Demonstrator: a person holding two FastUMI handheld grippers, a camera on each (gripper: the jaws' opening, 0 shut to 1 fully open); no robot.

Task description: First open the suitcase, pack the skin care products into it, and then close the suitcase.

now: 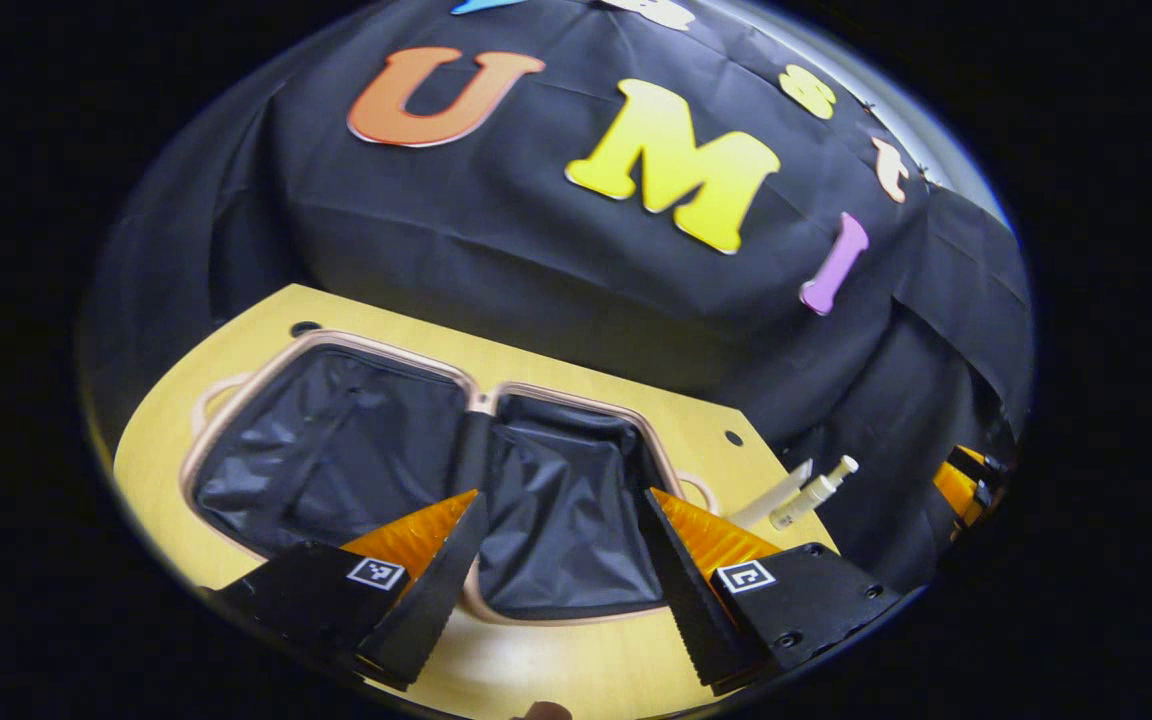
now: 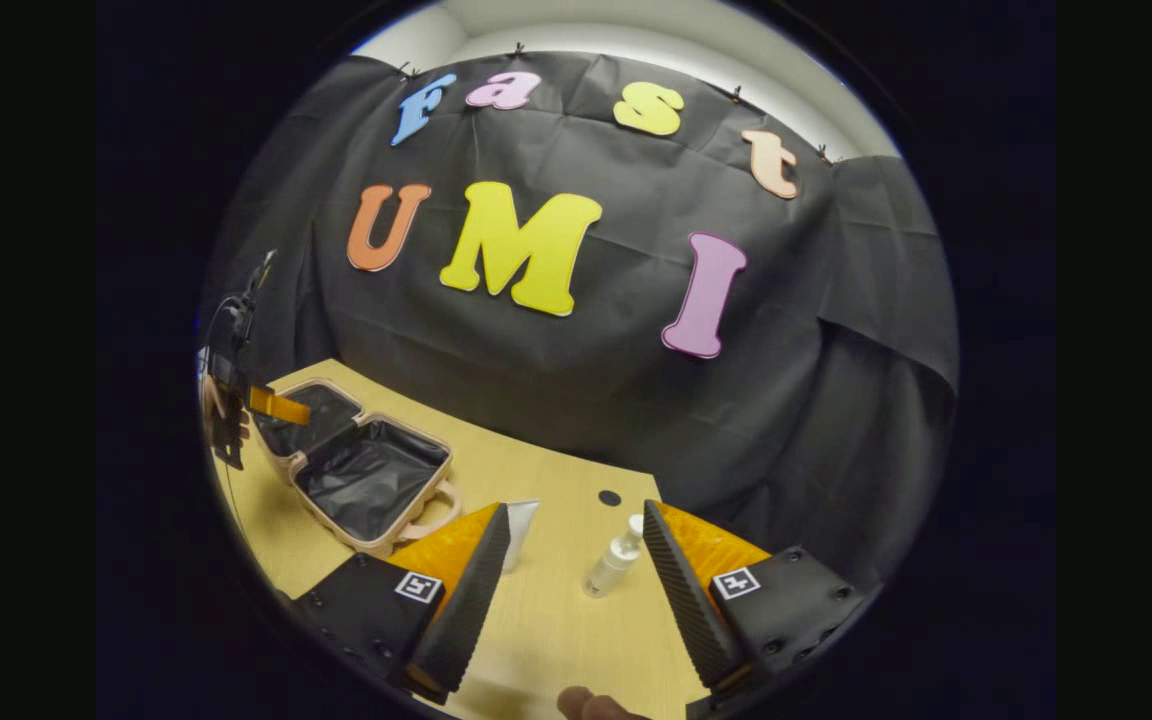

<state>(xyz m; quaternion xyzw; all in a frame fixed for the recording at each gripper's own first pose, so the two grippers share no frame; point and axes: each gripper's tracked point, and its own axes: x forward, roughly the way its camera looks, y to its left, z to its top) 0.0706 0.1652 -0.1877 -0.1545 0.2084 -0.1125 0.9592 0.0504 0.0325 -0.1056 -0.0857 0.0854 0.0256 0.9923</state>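
the wooden table (image 2: 556,620) holds a pink suitcase (image 1: 356,450) lying wide open, both black-lined halves with nothing in them. the left gripper (image 1: 556,590) hangs over it, fingers far apart, holding nothing. the right gripper (image 2: 576,590) is wide open too, over a small white bottle (image 2: 612,562) that lies tipped, cap pointing away. a white tube (image 2: 519,530) lies beside it.

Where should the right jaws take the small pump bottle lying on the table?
Probably across its round body, below the pump neck. The bottle lies on its side on the table, between the open fingers of the right gripper. Come down from above, jaws crosswise to its length.
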